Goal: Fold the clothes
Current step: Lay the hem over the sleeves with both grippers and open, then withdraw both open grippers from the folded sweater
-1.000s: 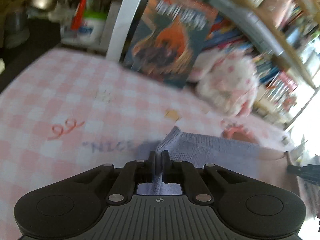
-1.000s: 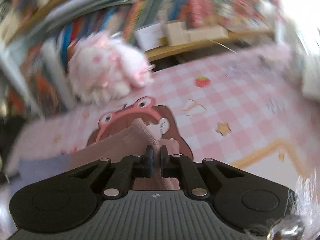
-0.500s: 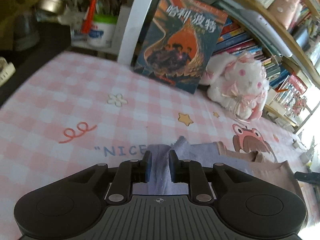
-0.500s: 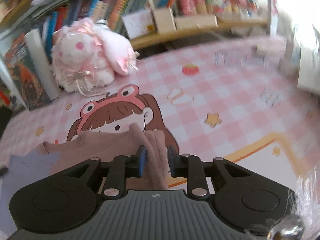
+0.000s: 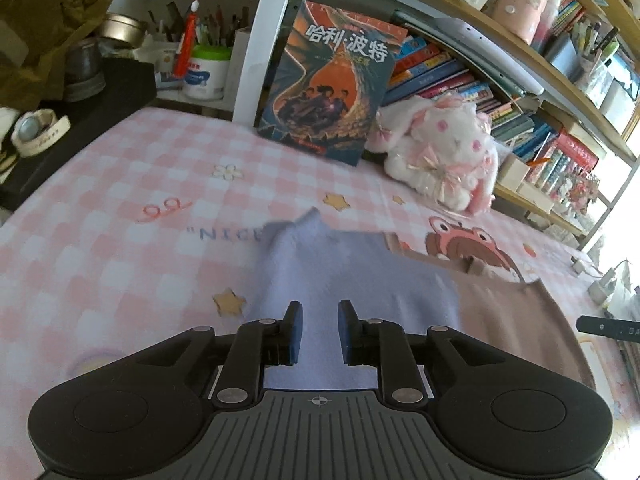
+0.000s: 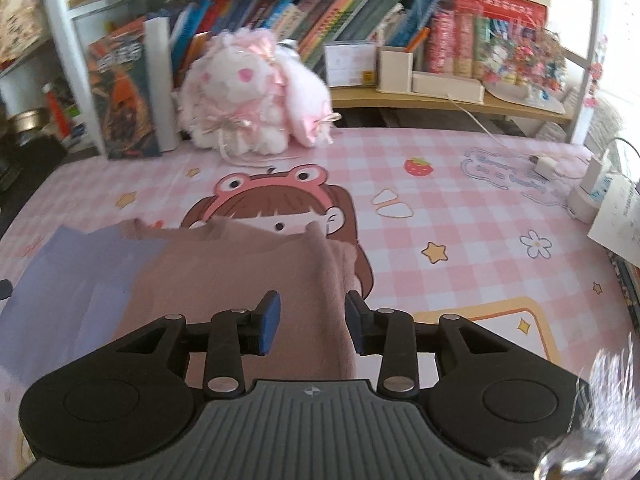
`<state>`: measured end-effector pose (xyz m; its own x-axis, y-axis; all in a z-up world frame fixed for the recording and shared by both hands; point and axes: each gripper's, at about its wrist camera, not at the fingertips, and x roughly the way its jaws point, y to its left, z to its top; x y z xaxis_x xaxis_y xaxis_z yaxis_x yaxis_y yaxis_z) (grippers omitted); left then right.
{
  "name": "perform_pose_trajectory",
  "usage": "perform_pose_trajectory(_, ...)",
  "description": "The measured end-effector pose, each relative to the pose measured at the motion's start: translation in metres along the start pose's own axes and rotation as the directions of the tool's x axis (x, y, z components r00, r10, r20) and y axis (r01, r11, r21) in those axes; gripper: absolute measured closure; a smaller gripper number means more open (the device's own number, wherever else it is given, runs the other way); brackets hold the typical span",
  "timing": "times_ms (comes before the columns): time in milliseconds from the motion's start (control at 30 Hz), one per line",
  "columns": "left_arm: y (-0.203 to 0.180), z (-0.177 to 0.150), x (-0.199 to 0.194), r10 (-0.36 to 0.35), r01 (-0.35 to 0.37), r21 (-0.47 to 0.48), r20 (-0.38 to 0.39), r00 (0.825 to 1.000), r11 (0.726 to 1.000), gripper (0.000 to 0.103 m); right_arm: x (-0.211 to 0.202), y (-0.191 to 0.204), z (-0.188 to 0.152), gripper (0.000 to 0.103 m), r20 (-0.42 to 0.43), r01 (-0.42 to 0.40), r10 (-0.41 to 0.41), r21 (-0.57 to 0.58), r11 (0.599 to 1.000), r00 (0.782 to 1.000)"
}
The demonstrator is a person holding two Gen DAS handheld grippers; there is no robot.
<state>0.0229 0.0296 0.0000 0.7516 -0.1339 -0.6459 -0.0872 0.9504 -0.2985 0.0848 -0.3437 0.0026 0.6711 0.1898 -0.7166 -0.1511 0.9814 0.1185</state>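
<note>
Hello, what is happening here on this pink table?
A person with a gripper in each hand is folding a two-colour garment on the table. The left gripper is over its lilac part, the right gripper over its pink-brown part. Both are open, and the cloth lies on the table, gripped by neither. A plush toy sits beyond.

Plush bunny [image 6: 256,92] beside upright book [image 5: 330,80] on checkered mat [image 6: 460,248].
</note>
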Motion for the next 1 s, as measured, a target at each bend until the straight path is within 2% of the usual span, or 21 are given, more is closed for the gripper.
perform_pose_trajectory(67,-0.011,-0.008,-0.007,0.013,-0.013,-0.003,0.012,1.000,1.000,0.083,-0.005,-0.002,-0.003,0.067,0.002,-0.024,0.024,-0.021,0.999,1.000)
perform_pose_trajectory(167,-0.031,-0.023,-0.019,-0.005,0.005,-0.007,0.058,0.998,1.000,0.083,-0.013,-0.007,-0.007,0.067,-0.017,-0.063,0.062,-0.061,0.996,0.998)
perform_pose_trajectory(400,-0.078,-0.051,-0.030,0.061,-0.063,0.036,0.049,0.997,0.997,0.083,-0.032,-0.025,-0.026,0.065,-0.050,-0.125,0.119,-0.139,0.982,0.992)
perform_pose_trajectory(500,-0.092,-0.062,-0.033,0.110,-0.109,-0.025,0.068,0.992,0.994,0.083,-0.036,-0.033,-0.036,0.065,-0.075,-0.154,0.144,-0.166,0.974,0.987)
perform_pose_trajectory(633,-0.105,-0.079,-0.036,0.132,-0.123,-0.128,0.071,0.989,0.984,0.083,-0.040,-0.044,-0.045,0.064,-0.085,-0.183,0.168,-0.212,0.960,0.982)
perform_pose_trajectory(933,-0.139,-0.094,-0.043,0.229,-0.224,-0.082,0.051,0.972,0.971,0.083,-0.046,-0.062,-0.059,0.060,-0.104,-0.229,0.210,-0.237,0.944,0.972)
perform_pose_trajectory(1000,-0.144,-0.095,-0.043,0.244,-0.240,-0.073,0.046,0.969,0.968,0.077,-0.046,-0.066,-0.062,0.059,-0.111,-0.238,0.218,-0.231,0.943,0.970)
